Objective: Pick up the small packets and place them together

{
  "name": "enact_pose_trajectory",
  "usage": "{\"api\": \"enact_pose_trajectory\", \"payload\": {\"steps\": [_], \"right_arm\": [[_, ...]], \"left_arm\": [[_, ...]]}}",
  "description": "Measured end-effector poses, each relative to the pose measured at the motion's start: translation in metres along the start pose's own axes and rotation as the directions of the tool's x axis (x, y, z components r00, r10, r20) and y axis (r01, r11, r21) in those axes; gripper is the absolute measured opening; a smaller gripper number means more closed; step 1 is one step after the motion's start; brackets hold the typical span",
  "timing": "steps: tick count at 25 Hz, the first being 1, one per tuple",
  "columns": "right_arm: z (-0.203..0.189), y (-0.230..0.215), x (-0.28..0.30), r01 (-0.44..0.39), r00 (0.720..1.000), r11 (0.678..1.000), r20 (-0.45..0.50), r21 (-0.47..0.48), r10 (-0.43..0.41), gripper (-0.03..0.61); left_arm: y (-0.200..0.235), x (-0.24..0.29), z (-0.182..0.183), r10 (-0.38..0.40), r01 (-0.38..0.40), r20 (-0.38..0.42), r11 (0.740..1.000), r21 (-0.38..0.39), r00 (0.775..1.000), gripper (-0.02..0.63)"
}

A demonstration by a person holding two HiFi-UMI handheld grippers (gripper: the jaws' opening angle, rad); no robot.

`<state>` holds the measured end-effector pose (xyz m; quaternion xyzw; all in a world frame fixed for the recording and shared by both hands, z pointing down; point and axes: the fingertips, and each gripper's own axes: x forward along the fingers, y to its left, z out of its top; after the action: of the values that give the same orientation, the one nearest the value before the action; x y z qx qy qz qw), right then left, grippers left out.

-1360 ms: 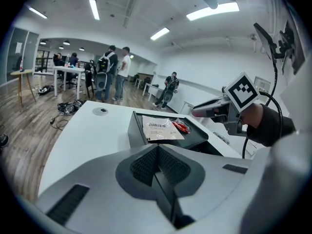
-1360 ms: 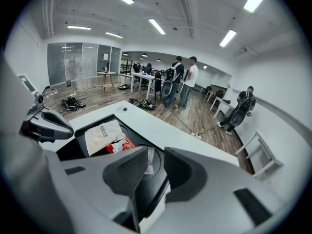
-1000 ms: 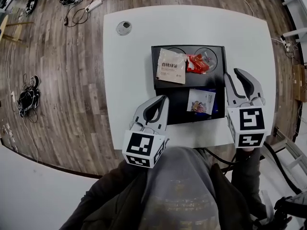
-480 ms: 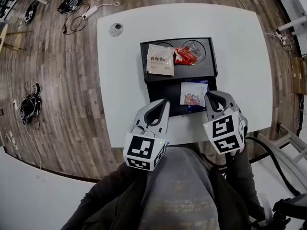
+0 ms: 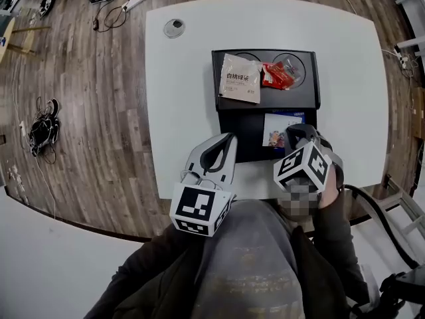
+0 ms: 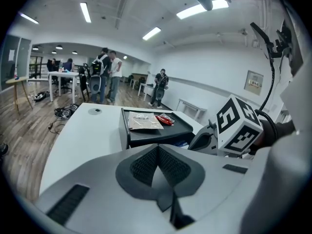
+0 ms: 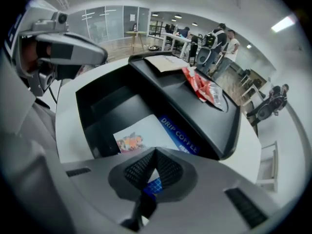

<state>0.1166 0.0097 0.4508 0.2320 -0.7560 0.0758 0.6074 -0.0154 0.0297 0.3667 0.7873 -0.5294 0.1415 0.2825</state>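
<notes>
A black tray lies on the white table. On its raised far part rest a beige packet and red packets. In the lower near compartment lies a white and blue drip coffee packet. My right gripper is shut on that packet's near edge. My left gripper hovers just left of the tray's near corner, shut with nothing in it.
A round grommet sits in the table's far left corner. Cables and a power strip lie on the wooden floor to the left. Several people stand far off in the room.
My right gripper moved left from the tray's right side onto the drip coffee packet and went from open to shut on it. The left gripper stayed where it was.
</notes>
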Motion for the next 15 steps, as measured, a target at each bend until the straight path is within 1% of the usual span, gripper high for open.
{"api": "enact_pose_trajectory", "payload": {"steps": [2,4,8,12,15], "right_arm": [[0.005,0.007,0.006,-0.018,1.000,0.999,-0.023,-0.030,0.017,0.005],[0.015,0.016,0.012,-0.050,0.999,0.997,-0.011,-0.050,0.049,0.005],[0.048,0.041,0.018,-0.134,0.988,0.988,0.073,-0.080,0.139,0.005],[0.074,0.066,0.020,-0.217,0.960,0.972,0.159,-0.092,0.229,0.005],[0.077,0.068,0.017,-0.230,0.952,0.971,0.190,-0.065,0.238,0.005]], "left_arm": [[0.008,-0.003,-0.001,0.010,-0.010,-0.001,1.000,-0.011,1.000,0.003],[0.016,-0.005,-0.004,0.025,-0.025,-0.004,0.999,-0.022,1.000,0.003],[0.033,-0.009,-0.008,0.059,-0.059,-0.006,0.997,-0.042,0.998,0.003],[0.041,-0.013,-0.010,0.081,-0.081,-0.003,0.995,-0.053,0.997,0.003],[0.042,-0.014,-0.009,0.080,-0.080,0.001,0.995,-0.053,0.997,0.003]]}}
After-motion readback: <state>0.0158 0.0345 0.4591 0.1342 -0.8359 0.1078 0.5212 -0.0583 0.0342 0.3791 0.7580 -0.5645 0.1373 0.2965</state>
